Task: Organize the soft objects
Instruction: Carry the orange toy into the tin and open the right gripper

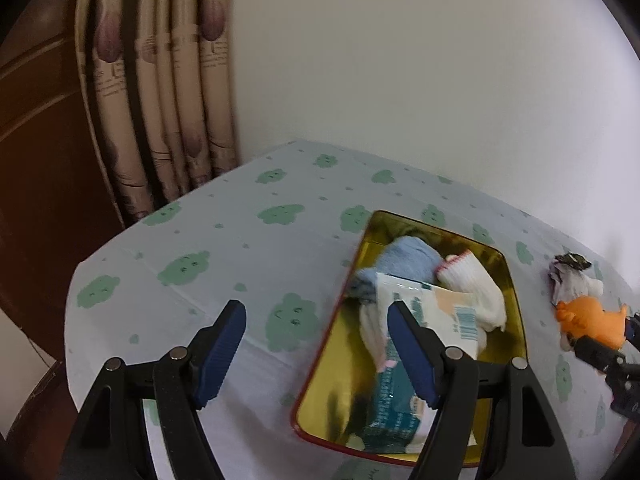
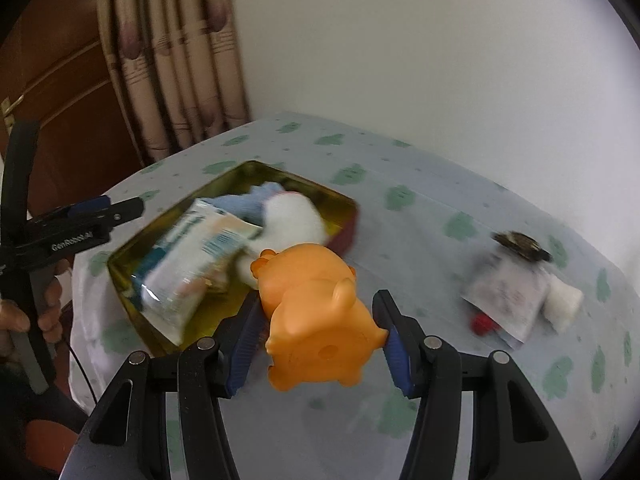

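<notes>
The right claw [image 2: 318, 338] is held low over the tabletop [image 2: 440, 216], which is draped in a pale cloth printed with green clouds. Its blue-padded fingers [image 2: 245, 344] are clenched on either side of a soft orange rubber animal toy [image 2: 316, 312]. The toy sits between the pads, its rounded back and small feet turned toward the camera, just beside the near edge of the gold-lined rectangular metal tin [image 2: 132, 280].

The left claw [image 1: 316, 348] hovers at the tin's [image 1: 516, 308] near left corner, fingers spread wide and grasping nothing; one blue pad [image 1: 412, 352] overlaps the tin's interior in view, the other [image 1: 224, 348] lies over bare cloth. In the right wrist view a hand grips its black handle [image 2: 24, 232].

Inside the tin lie a light blue sock [image 1: 412, 260], a white sock with red-trimmed cuff [image 1: 476, 284] and a white-and-teal plastic packet with a barcode [image 1: 436, 312], the packet on top.

Well right of the tin, a small heap of greyish sachet and white cloth [image 2: 516, 292] rests on the tabletop.
</notes>
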A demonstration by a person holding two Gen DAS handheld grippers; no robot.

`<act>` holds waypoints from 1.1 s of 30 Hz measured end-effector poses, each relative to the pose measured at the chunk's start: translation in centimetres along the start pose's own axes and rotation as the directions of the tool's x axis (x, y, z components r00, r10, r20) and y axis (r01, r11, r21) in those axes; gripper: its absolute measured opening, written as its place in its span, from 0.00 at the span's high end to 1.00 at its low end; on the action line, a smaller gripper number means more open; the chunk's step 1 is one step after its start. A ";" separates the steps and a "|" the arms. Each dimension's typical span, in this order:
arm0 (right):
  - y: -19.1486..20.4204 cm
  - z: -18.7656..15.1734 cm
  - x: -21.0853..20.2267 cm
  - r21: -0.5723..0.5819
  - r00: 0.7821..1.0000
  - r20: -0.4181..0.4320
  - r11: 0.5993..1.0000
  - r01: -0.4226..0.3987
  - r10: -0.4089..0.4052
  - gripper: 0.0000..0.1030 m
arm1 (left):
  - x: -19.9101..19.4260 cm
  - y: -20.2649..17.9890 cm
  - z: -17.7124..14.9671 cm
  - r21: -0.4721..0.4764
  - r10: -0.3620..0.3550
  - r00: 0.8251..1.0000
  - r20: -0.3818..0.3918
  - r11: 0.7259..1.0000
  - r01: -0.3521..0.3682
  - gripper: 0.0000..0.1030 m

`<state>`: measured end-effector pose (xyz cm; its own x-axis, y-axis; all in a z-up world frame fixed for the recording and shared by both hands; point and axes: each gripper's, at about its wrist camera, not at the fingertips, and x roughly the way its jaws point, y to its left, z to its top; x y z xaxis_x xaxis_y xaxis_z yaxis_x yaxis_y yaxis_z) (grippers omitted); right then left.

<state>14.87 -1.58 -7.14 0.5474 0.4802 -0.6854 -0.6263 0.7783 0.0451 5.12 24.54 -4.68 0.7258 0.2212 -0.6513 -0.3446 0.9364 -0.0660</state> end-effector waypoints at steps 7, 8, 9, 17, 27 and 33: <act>3.9 1.7 2.3 -0.055 1.000 -0.025 0.998 -0.013 0.011 0.49 | 0.2 2.3 0.4 -0.098 0.027 1.000 -0.012 0.995 -0.028 0.27; 4.4 1.8 2.6 -0.058 0.999 -0.030 0.998 -0.012 0.010 0.49 | 0.3 2.6 0.4 -0.113 0.038 0.999 -0.013 0.993 -0.039 0.27; 4.6 1.9 2.9 -0.060 0.999 -0.034 0.998 -0.009 0.007 0.49 | 0.3 2.9 0.4 -0.125 0.043 0.999 -0.015 0.991 -0.045 0.27; 6.1 2.6 6.1 -0.085 0.996 -0.036 0.994 0.074 -0.077 0.49 | 0.7 4.6 0.3 -0.195 0.082 0.996 -0.045 0.977 -0.089 0.27; 5.4 2.5 8.4 -0.001 0.996 -0.070 0.999 0.052 -0.052 0.48 | 0.6 4.7 0.3 -0.207 0.091 0.995 -0.040 0.973 -0.097 0.27; 5.1 2.0 7.7 0.032 0.998 -0.060 0.999 0.020 -0.018 0.43 | 0.6 4.6 0.4 -0.204 0.089 0.995 -0.039 0.974 -0.095 0.27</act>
<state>16.98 6.88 -10.74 0.5243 0.4404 -0.7289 -0.5966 0.8007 0.0547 4.18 29.11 -5.12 0.6686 0.2929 -0.6835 -0.5264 0.8356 -0.1568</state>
